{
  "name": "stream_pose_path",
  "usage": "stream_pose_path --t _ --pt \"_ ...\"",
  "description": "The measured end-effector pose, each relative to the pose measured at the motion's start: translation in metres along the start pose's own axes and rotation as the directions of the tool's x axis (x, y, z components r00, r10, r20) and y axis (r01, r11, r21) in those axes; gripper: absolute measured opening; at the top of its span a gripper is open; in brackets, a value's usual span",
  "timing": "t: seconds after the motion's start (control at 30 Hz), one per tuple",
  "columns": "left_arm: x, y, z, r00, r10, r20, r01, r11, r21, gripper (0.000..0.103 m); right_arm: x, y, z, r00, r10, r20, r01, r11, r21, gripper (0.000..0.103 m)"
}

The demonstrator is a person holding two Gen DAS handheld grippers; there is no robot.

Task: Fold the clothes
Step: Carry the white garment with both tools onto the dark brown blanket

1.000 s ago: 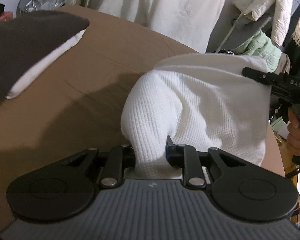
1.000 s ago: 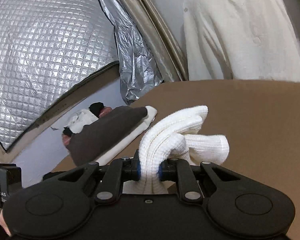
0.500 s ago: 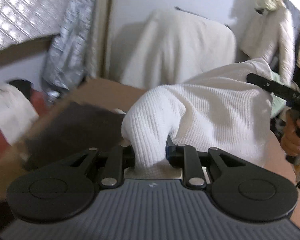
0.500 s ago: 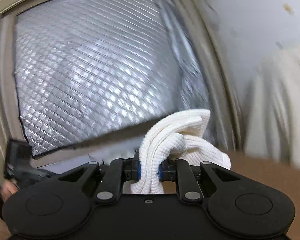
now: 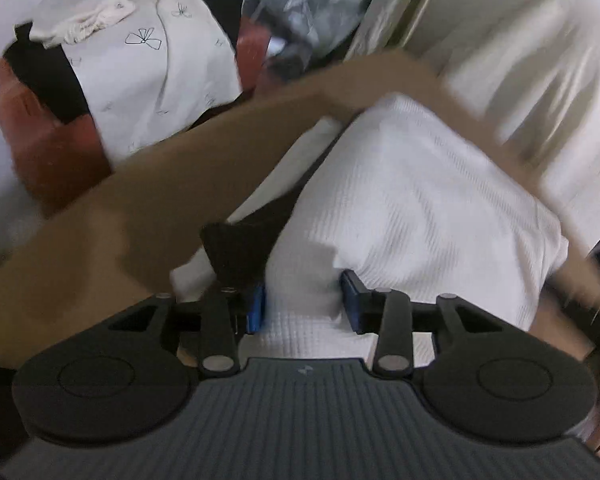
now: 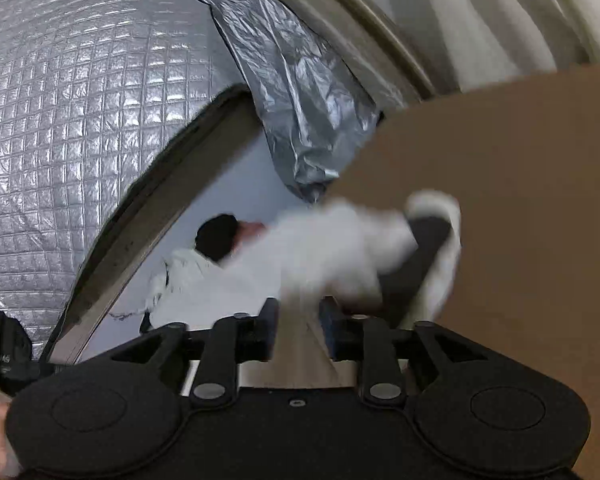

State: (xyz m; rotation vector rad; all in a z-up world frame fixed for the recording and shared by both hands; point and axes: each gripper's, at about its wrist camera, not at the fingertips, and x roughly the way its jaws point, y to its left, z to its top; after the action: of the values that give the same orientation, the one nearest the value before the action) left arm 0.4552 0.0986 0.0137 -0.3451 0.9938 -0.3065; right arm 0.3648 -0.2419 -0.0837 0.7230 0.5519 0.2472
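White waffle-knit folded garment sits bunched between the blue-padded fingers of the left gripper, which are clamped on its near edge; the rest of it drapes forward over a folded dark-and-white stack on the brown table. In the right wrist view the right gripper has its jaws parted with a bare gap between them, and the white cloth shows only as a motion-blurred mass just beyond the fingertips, so I judge it let go there, though the blur leaves some doubt.

By its look the knit is light, soft and limp: it sags wherever it is unsupported, and the textured weave should give the pads good friction. A hold on a folded edge through several layers, as the left has, would keep the fold from spilling open; a single-layer pinch would probably let it unfurl.

Past the table lie a cream cloth with black flower outlines on a reddish seat, and quilted silver foil. No readable writing shows on the garment.
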Motion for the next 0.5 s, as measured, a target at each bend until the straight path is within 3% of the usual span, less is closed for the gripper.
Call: stream_pose_path --t 0.03,0.1,0.2,0.37,0.4,0.43,0.5 --pt "0.005 0.009 -0.004 1.000 -0.006 0.010 0.007 1.000 -0.023 0.042 -0.005 -0.004 -0.008 1.000 0.020 -0.010 -0.020 1.000 0.007 0.060" --pt "0.002 0.012 -0.015 0.998 -0.036 0.046 0.037 0.999 -0.021 0.048 -0.016 -0.012 -0.022 0.997 0.075 -0.028 -0.074 0.997 0.035 0.065" --pt "0.002 0.021 -0.025 0.995 -0.067 0.079 0.071 0.996 -0.052 0.056 -0.028 -0.017 -0.044 0.986 0.151 -0.076 -0.145 0.986 0.087 0.088" --pt "0.005 0.021 -0.032 0.995 -0.040 0.087 0.046 0.996 -0.071 0.067 -0.002 -0.007 -0.065 0.976 0.150 -0.155 -0.135 0.985 0.107 0.090" --pt "0.006 0.021 -0.033 0.996 -0.034 0.088 0.041 0.996 -0.074 0.064 0.007 -0.005 -0.066 0.967 0.173 -0.187 -0.150 0.980 0.130 0.069" --pt "0.007 0.021 -0.035 0.996 -0.029 0.090 0.036 0.996 -0.078 0.044 0.016 -0.002 -0.067 0.954 0.196 -0.225 -0.164 0.974 0.156 0.024" --pt "0.000 0.008 -0.026 0.996 0.000 0.087 0.001 1.000 -0.019 0.029 0.018 0.016 -0.062 0.940 0.189 -0.284 -0.143 0.975 0.172 0.016"
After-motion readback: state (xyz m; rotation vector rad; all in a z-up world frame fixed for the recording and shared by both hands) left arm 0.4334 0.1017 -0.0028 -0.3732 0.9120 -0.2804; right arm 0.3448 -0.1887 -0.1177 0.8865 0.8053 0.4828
